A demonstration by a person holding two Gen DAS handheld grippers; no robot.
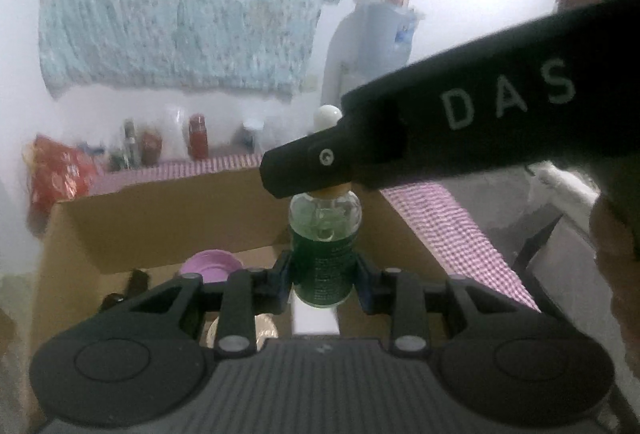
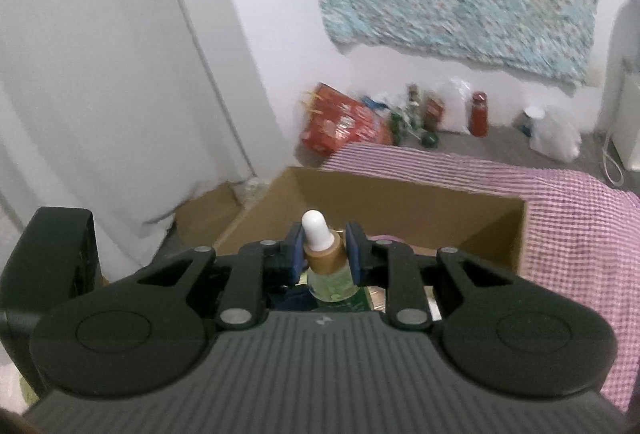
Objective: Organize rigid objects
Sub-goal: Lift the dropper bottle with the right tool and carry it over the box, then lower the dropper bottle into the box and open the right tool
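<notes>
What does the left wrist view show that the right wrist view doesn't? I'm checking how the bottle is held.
Only the left wrist view shows the left gripper shut on the bottle's dark green body, the right gripper's black side across the cap, and a purple lid inside the box.

Only the right wrist view shows the right gripper shut on the tan collar beneath the white dropper bulb.

Both show the bottle, the cardboard box, the checked cloth and the blue wall hanging.
</notes>
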